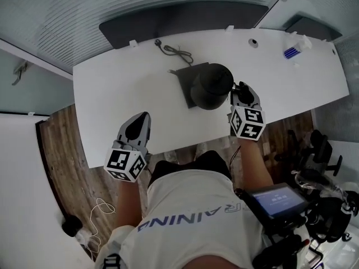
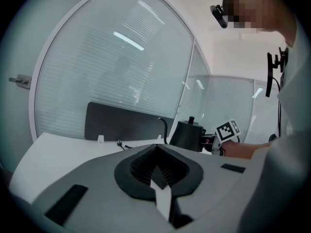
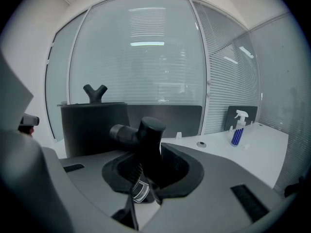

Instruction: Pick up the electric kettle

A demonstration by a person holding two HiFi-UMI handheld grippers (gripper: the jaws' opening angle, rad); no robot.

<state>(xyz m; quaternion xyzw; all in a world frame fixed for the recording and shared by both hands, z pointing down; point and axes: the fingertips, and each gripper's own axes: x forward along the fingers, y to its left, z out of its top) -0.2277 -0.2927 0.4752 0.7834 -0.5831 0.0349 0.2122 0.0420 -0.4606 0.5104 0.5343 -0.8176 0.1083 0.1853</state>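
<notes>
The black electric kettle (image 1: 212, 87) hangs over the right part of its dark square base (image 1: 183, 78) on the white table (image 1: 112, 94). My right gripper (image 1: 242, 94) reaches in from the kettle's right and is shut on its handle (image 3: 148, 140). In the right gripper view the kettle's body (image 3: 92, 127) fills the left. The left gripper view shows the kettle (image 2: 187, 136) with its thin spout, the right gripper (image 2: 210, 141) beside it. My left gripper (image 1: 137, 125) hovers over the table's front edge, jaws together, holding nothing (image 2: 158, 171).
The base's power cord (image 1: 175, 52) trails toward the table's far edge. A blue spray bottle (image 1: 291, 52) stands at the far right corner, near a round cable hole (image 1: 253, 42). A dark panel (image 1: 168, 21) and glass walls lie beyond the table. Equipment crowds the lower right floor.
</notes>
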